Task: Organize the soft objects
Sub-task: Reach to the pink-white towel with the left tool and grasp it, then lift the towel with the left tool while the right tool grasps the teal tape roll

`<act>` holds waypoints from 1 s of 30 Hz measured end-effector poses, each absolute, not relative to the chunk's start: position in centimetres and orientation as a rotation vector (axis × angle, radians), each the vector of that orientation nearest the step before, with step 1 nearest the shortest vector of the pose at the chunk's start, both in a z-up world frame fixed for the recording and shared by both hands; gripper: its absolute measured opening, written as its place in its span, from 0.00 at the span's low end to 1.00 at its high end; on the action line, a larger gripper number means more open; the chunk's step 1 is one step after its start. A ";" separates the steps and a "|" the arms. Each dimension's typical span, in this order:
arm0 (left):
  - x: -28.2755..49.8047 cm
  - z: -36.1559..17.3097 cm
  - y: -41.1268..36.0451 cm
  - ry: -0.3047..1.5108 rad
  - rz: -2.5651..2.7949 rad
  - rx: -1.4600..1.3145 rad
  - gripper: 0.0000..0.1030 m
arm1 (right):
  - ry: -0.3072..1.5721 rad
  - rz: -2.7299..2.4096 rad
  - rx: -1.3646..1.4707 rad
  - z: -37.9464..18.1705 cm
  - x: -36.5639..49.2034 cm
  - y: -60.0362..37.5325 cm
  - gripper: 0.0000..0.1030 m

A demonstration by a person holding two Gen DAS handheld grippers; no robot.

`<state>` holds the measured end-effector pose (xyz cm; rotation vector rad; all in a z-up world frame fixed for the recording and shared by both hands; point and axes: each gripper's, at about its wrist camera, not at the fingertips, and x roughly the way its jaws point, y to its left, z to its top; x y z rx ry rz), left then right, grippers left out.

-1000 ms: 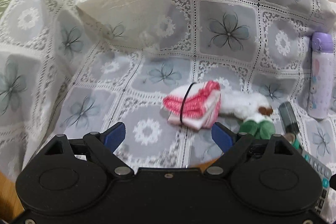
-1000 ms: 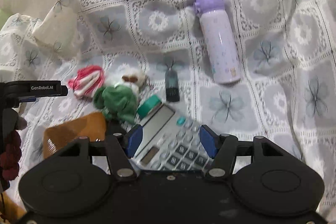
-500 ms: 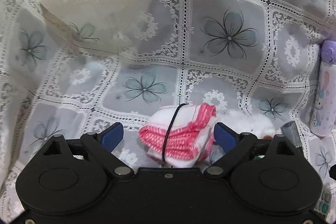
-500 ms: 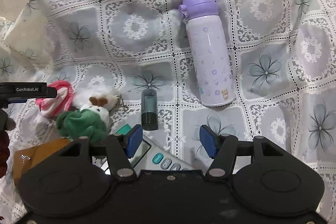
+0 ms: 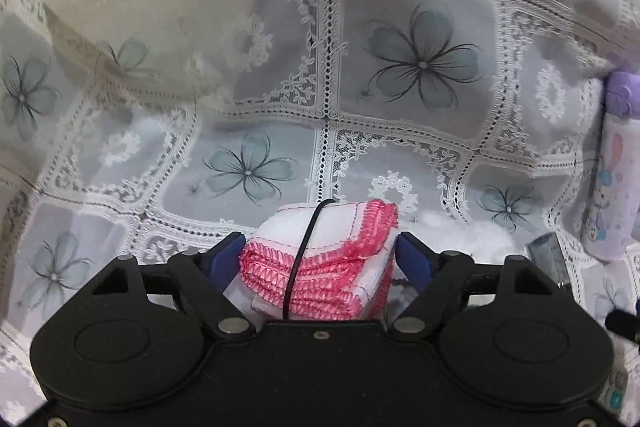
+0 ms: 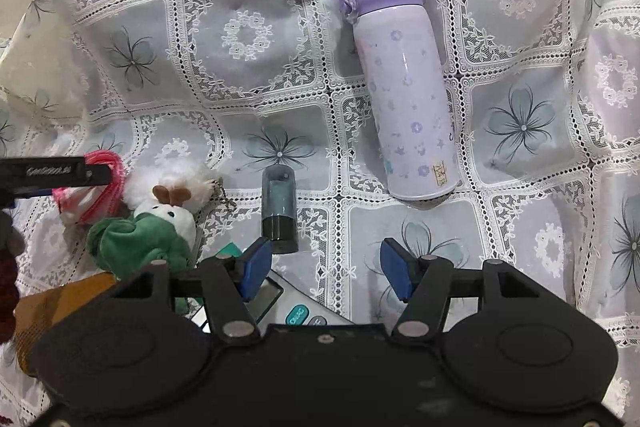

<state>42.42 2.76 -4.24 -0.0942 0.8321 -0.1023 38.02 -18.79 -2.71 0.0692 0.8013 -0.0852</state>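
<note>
A folded white cloth with pink trim (image 5: 320, 259), bound by a black band, lies on the lace cover between the fingers of my left gripper (image 5: 320, 255). Its jaws are closing, and the blue pads stand right at the cloth's two sides without squeezing it. The cloth (image 6: 86, 207) also shows at the left of the right wrist view, partly behind the left gripper's finger. Next to it lies a white and green plush toy (image 6: 160, 215). My right gripper (image 6: 324, 269) hovers open over the cover with nothing between its fingers.
A purple bottle (image 6: 404, 95) lies on the flowered lace cover (image 6: 248, 39). A small dark tube (image 6: 279, 211) sits just ahead of the right gripper's left finger. A calculator (image 6: 296, 311) lies under that gripper. A brown flat item (image 6: 52, 303) lies at the lower left.
My left gripper came forward and down around the pink cloth, and its fingers narrowed onto its sides. The right gripper moved forward past the calculator, jaws unchanged.
</note>
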 end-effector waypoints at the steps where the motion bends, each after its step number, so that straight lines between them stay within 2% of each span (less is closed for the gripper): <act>1: 42.1 -4.1 2.7 0.825 -0.104 -0.081 0.75 | 0.803 -0.086 0.070 -2.7 38.2 -18.8 0.58; 11: 39.4 -2.6 3.9 0.798 -0.055 0.055 0.75 | 0.822 -0.061 0.031 -3.1 40.6 -17.3 0.59; 14: 40.3 -3.7 4.7 0.846 -0.013 0.086 0.78 | 0.849 -0.055 0.028 -3.7 41.6 -16.7 0.59; 23: 42.2 -6.6 5.8 0.970 -0.027 0.039 0.80 | 0.921 -0.065 -0.012 -5.7 43.1 -16.7 0.60; 30: 42.4 -7.0 5.7 0.974 -0.044 0.061 0.82 | 0.920 -0.083 -0.027 -5.4 43.0 -17.6 0.60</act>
